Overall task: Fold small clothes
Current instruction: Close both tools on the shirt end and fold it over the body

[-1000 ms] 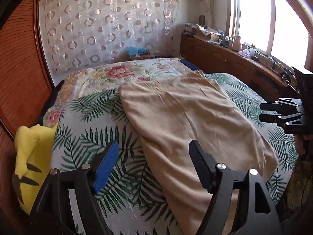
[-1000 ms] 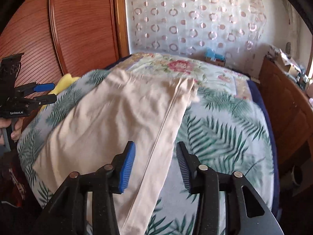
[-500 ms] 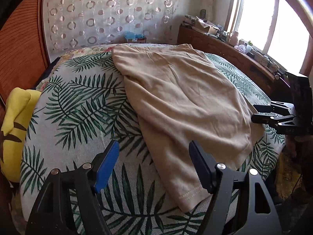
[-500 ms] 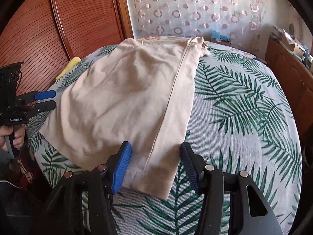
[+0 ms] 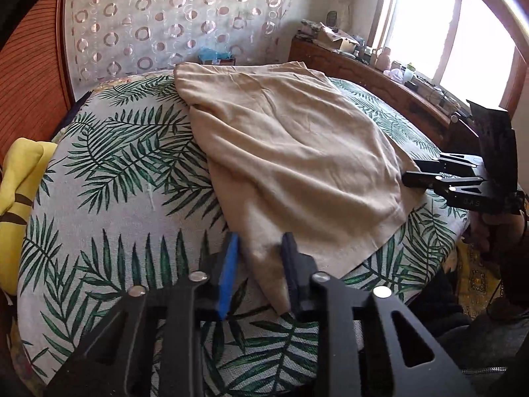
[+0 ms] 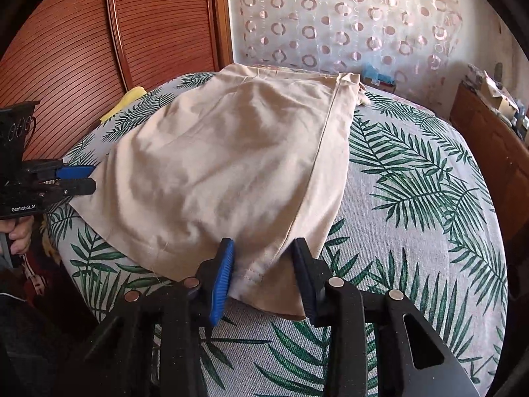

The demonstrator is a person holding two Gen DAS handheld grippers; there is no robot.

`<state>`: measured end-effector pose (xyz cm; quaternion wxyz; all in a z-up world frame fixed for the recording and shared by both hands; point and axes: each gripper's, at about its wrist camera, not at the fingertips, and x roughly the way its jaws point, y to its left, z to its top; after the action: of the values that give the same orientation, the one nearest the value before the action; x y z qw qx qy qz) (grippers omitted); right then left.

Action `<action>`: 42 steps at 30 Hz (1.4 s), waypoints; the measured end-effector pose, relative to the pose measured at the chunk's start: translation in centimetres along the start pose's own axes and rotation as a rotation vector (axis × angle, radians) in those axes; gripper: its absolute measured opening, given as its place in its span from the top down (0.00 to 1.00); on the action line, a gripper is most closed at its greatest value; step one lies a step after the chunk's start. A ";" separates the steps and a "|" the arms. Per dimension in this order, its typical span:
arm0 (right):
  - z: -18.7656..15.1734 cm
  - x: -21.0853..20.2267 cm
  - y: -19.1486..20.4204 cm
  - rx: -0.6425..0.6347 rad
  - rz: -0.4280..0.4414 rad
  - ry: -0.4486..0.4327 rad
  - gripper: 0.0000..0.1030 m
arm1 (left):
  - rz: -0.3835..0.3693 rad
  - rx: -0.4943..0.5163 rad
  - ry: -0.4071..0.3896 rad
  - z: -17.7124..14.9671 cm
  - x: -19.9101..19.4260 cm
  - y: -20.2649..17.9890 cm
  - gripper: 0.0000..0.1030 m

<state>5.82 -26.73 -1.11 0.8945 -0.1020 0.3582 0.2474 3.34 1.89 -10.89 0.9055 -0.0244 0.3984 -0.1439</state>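
A: Left gripper (image 5: 261, 248) status?

B: Just been closing, down to a narrow gap, near corner of the beige cloth (image 5: 291, 152) sitting between the pads. Looks pinched, fabric bunched up between them.

A: And the right gripper (image 6: 263, 254)?

B: Also been closing, gap wider than the left one. Other near corner of the cloth tucked between the fingers, hem stitching showing just by the blue pad (image 6: 223, 271). Can't tell for sure if really clamped or only straddling.

A: Cloth itself?

B: Spread flat on the bed (image 6: 413, 198), palm-leaf cover, seam running down its right side. Near edge at the bed's front.
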 end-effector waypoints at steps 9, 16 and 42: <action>-1.3 1.3 0.0 0.032 -0.055 0.013 0.46 | -0.028 -0.035 -0.060 1.0 -1.9 -0.4 0.97; -1.7 0.8 1.6 -0.029 -0.006 -0.003 0.64 | -0.059 -0.041 -0.156 2.8 -4.3 -1.1 0.97; 11.1 -1.6 -2.0 -0.066 -0.017 -0.236 0.95 | -0.027 -0.123 -0.301 16.3 -1.7 4.5 0.97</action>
<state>12.36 -25.01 8.00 0.9287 -0.1044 0.2410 0.2616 15.23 5.58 0.77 0.9497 -0.1064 0.2661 -0.1260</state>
